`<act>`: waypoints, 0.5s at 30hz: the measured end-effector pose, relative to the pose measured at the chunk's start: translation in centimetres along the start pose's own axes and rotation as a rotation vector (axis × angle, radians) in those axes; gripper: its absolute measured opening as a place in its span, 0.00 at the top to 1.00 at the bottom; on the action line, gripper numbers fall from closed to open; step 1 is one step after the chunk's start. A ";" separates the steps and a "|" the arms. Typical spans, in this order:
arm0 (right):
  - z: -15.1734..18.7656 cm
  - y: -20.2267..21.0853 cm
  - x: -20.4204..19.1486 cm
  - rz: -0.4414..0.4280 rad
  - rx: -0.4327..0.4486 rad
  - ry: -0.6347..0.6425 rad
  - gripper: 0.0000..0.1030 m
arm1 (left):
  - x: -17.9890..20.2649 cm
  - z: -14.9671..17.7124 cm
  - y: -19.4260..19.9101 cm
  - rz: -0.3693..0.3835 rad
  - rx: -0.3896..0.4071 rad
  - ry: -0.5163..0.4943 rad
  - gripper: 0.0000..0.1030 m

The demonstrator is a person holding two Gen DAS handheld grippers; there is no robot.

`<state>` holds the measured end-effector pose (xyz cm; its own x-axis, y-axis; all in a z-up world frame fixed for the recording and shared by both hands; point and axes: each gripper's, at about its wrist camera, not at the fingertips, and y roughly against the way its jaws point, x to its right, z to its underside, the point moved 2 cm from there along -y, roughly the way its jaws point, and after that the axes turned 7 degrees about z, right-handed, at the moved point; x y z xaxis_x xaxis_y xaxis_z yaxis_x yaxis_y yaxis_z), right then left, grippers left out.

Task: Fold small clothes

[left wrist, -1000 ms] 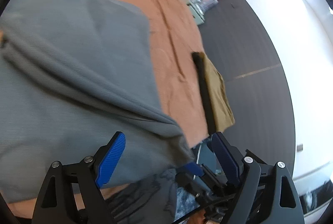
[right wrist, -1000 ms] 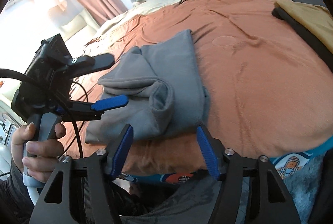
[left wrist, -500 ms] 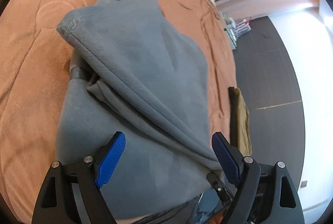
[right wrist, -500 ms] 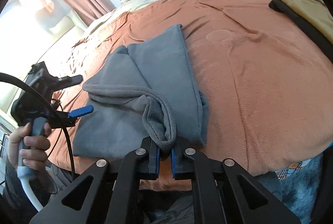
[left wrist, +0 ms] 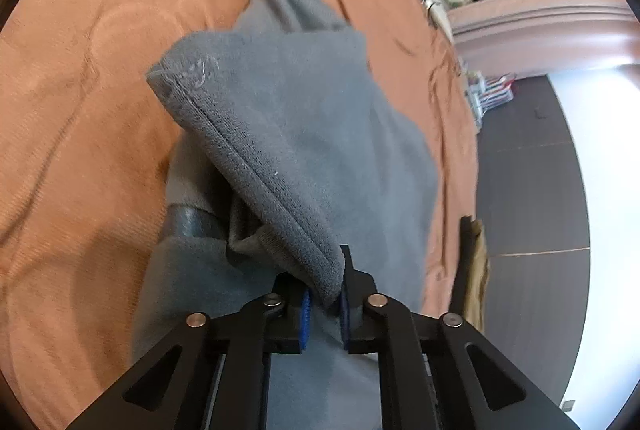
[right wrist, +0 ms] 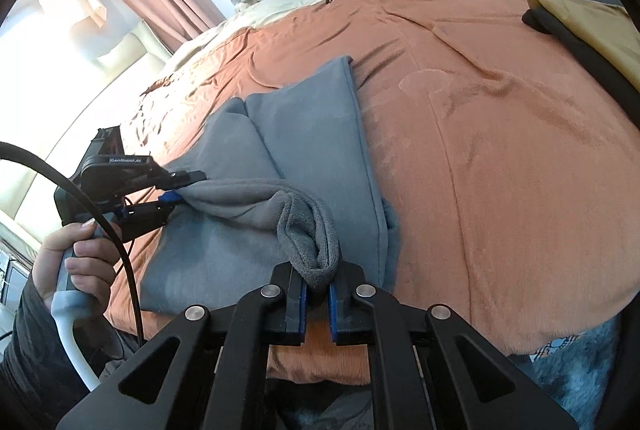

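Orange bedspread (right wrist: 500, 158) carries my grey fleece garment (right wrist: 312, 134). At left, my left hand-held gripper (right wrist: 182, 186), lettering too small to read, has just clamped one hem corner; my right hand-held gripper (right wrist: 317, 296) pinches another fold.

My left gripper (left wrist: 323, 310) tilts downward, and its jaws have just been closing; now the blue pads (left wrist: 306, 314) pinch a fold of grey cloth (left wrist: 304, 134) between them. My left hand (right wrist: 76, 254) wraps its handle, thumb on top, dark sleeve at the wrist. My right gripper (right wrist: 317, 300) also slopes down, jaws clamped tight on the same cloth's rolled edge.
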<state>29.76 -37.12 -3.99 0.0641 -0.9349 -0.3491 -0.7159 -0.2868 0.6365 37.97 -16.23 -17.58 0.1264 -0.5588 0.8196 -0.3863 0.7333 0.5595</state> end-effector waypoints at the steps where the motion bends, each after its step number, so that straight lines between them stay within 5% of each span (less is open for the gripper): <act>1: -0.1 -0.1 0.0 -0.003 0.001 0.002 0.96 | 0.3 -0.1 0.5 0.008 0.017 -0.006 0.90; 7: -0.6 -0.6 -0.8 -0.035 0.017 0.013 0.96 | 4.4 -0.7 4.0 0.071 0.109 -0.108 0.91; 15: 0.3 -1.7 1.4 -0.031 -0.034 -0.055 0.96 | 8.6 -1.5 0.0 0.053 0.043 -0.214 0.91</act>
<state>30.83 -37.92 -5.78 0.0463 -0.9129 -0.4056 -0.6900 -0.3229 0.6478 40.39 -20.43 -10.34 -0.0901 -0.5923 0.8006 -0.4268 0.7493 0.5063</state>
